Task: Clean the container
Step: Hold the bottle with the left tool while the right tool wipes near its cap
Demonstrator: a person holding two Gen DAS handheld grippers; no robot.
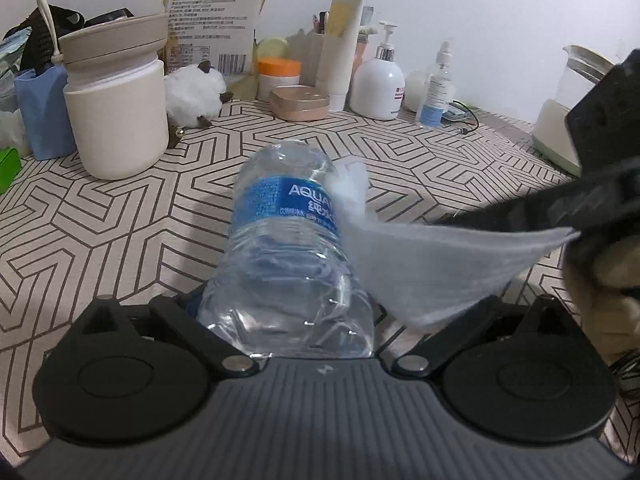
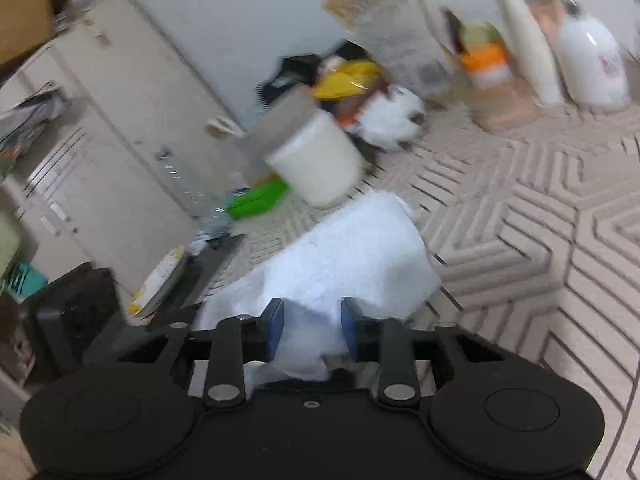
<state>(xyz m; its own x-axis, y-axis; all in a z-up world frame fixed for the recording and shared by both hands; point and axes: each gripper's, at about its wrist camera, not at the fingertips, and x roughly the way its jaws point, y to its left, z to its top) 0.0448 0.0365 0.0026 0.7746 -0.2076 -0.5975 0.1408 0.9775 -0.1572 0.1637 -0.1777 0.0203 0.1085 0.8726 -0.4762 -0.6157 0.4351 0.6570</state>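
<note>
A clear plastic bottle (image 1: 284, 256) with a blue label lies on its side on the patterned tablecloth (image 1: 100, 216), its base between the wide-spread jaws of the left gripper (image 1: 286, 332), which do not press on it. The right gripper (image 2: 312, 330) clamps a white wipe (image 2: 352, 248) between its blue pads (image 2: 275, 328); in the left view the cloth drapes against the bottle's right flank. A cream canister (image 1: 116, 120) stands behind, well apart.
</note>
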